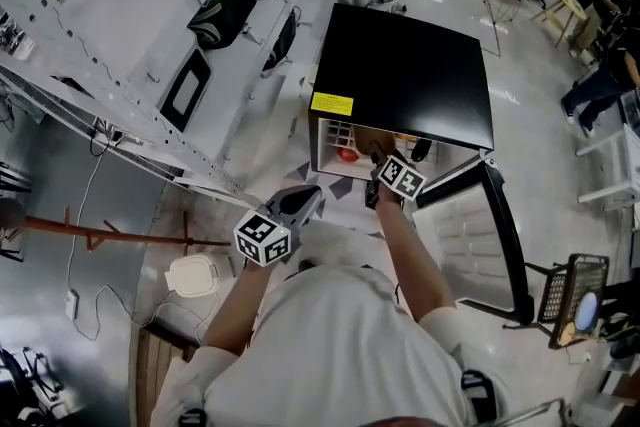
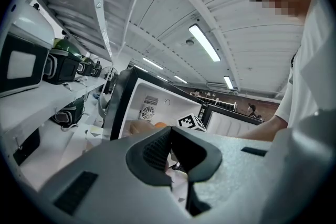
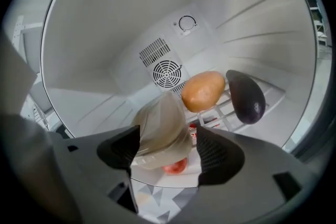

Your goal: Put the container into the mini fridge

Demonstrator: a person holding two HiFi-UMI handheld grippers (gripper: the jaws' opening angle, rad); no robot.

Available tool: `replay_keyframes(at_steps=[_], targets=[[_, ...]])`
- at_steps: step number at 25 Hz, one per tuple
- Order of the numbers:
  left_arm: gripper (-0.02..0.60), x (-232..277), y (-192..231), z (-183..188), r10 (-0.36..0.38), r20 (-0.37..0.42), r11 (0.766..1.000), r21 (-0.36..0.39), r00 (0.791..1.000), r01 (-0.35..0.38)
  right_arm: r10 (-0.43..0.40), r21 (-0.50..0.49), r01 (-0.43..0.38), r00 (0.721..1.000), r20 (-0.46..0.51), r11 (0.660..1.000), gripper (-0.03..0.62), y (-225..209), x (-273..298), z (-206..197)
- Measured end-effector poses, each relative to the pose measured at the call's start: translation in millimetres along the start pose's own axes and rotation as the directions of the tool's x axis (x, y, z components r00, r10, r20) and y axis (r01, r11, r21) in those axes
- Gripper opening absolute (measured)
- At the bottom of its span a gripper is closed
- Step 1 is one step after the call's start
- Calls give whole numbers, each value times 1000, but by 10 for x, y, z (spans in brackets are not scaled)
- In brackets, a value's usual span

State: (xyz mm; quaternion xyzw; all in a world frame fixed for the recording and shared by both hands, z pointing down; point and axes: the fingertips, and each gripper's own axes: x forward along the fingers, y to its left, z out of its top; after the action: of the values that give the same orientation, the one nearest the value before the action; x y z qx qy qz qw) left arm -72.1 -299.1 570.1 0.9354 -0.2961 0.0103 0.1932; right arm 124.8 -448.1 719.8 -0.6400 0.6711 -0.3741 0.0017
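The container (image 3: 160,131) rests at the front edge of the mini fridge (image 3: 105,34) shelf (image 3: 229,108), between the spread jaws of the right hand-held gripper (image 3: 168,147); the left hand-held gripper (image 2: 170,152) is pressed together, empty; the container looks light, thin-walled and slippery; best held gently across its sides.

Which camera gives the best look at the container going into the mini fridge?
The right gripper view: the translucent container sits close up between the open right tongs, inside the mini fridge. The head view shows only a tan sliver of it behind those tongs; the left gripper view, a faint tan blur.
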Motion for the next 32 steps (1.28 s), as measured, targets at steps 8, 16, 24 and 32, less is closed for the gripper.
replay_keyframes(at_steps=[8,16,24,32], targets=[[5,74,-26,-29,-11,0,1000,-4,1000,11,53,-117,-50,998,24,992,365,92,-147,3],[5,40,10,-69,-1,1,1000,-14,1000,1,82,-349,-83,996,-19,933,379,250,-262,-208],[5,-6,62,-82,15,8,1000,-27,1000,-15,133,-472,-149,989,-69,869,380,520,-197,-264],[5,-132,147,-79,37,8,999,-30,999,-37,173,-482,-212,977,-124,850,380,715,-103,-331]])
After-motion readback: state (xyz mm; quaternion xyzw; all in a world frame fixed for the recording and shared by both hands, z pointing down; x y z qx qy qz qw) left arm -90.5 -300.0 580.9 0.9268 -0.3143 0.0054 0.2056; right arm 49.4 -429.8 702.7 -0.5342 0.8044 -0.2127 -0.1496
